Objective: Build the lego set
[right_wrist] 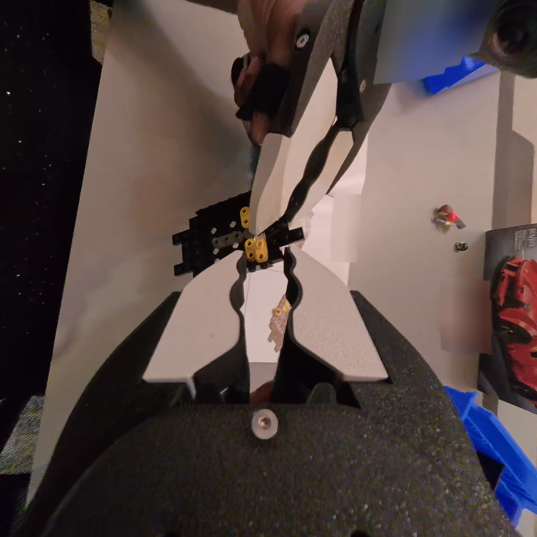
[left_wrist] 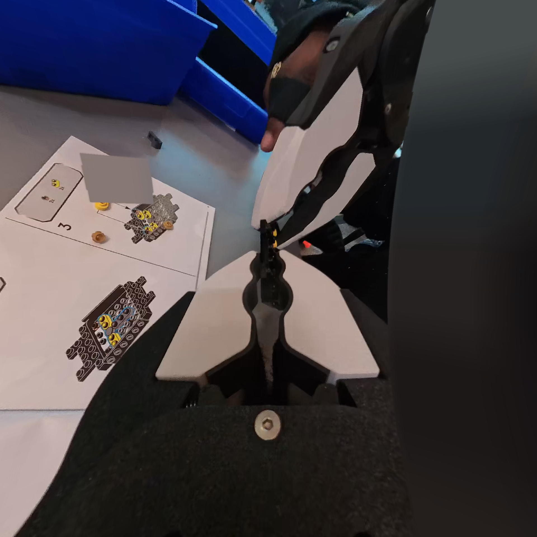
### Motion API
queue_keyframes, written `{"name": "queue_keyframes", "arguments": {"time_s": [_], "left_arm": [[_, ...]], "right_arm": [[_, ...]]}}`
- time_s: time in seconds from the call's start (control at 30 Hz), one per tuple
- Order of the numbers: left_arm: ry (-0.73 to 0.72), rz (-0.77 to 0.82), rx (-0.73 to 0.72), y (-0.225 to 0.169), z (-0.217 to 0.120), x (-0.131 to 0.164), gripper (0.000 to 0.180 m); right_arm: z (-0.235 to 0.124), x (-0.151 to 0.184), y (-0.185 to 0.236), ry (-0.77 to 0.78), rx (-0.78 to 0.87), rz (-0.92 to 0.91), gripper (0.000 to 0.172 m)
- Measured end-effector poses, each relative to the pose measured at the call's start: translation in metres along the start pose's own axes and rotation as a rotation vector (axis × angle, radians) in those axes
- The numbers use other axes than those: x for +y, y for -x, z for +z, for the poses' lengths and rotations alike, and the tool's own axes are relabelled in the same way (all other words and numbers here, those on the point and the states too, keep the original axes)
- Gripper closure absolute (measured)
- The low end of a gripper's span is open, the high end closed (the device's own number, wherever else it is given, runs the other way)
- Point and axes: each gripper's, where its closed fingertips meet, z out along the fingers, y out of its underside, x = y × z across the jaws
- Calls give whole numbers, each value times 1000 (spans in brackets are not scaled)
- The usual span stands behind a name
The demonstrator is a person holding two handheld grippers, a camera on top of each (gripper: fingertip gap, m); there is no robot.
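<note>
Grey table (left_wrist: 203, 174): it lies under everything you see, with bare stretches beyond the paper.
Blue bins (left_wrist: 101, 52): they stand along the far edge of the table in your left view; another one (right_wrist: 494, 450) shows at the lower right of your right view.
White sheet (left_wrist: 43, 290): printed with building drawings, it lies flat on the table to the left of your left gripper.
Dark box (right_wrist: 511, 305): with a red car pictured on it, it sits at the right edge of your right view.
Left gripper (left_wrist: 268, 255): your tongs are clamped together on the black plate (left_wrist: 266, 261), which stands edge-on between the white fingers, lifted clear of the table.
Right gripper (right_wrist: 264, 254): your tongs stand apart at the plate's studded face. The yellow brick (right_wrist: 255, 248) sits between the tips, and a strip of black shows between the brick and the right finger (right_wrist: 290, 261), so nothing is pinched.
Plate's place: it hangs in the air between your two grippers, above the sheet. A yellow two-stud piece (right_wrist: 245, 216) and a grey strip (right_wrist: 226, 240) are also fixed to it.
Figure (right_wrist: 447, 218): in red, it lies on the table near the box.
Loose studs: one yellow (left_wrist: 102, 205) and one tan (left_wrist: 98, 236) rest on the sheet, well apart from the grippers.
Dark bit (left_wrist: 154, 140): it lies alone on the table, just beyond the sheet.
</note>
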Motion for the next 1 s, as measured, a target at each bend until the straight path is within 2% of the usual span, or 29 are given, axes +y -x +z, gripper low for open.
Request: {"name": "queue_keyframes", "arguments": {"time_s": [0.03,0.27,0.67,0.83,0.9,0.93,1.0], "left_arm": [[17,7,-17,1,1,2,172],[79,20,-84,7,5,9,172],[147,38,-90,8,14,20,172],[107,23,-100,13,13,15,172],[17,5,-79,13,8,3,172],[-48,3,-71,13,4,-6,172],[-169,3,-50,11,-7,-23,173]], "right_arm": [[1,2,1,14,-17,8,148],[7,9,4,78,-41,11,153],[11,15,13,126,-98,-47,155],[11,18,8,125,-66,-33,155],[6,15,-4,50,-13,65,154],[0,11,-15,-31,34,174,148],[-14,0,-29,-293,9,481,134]]}}
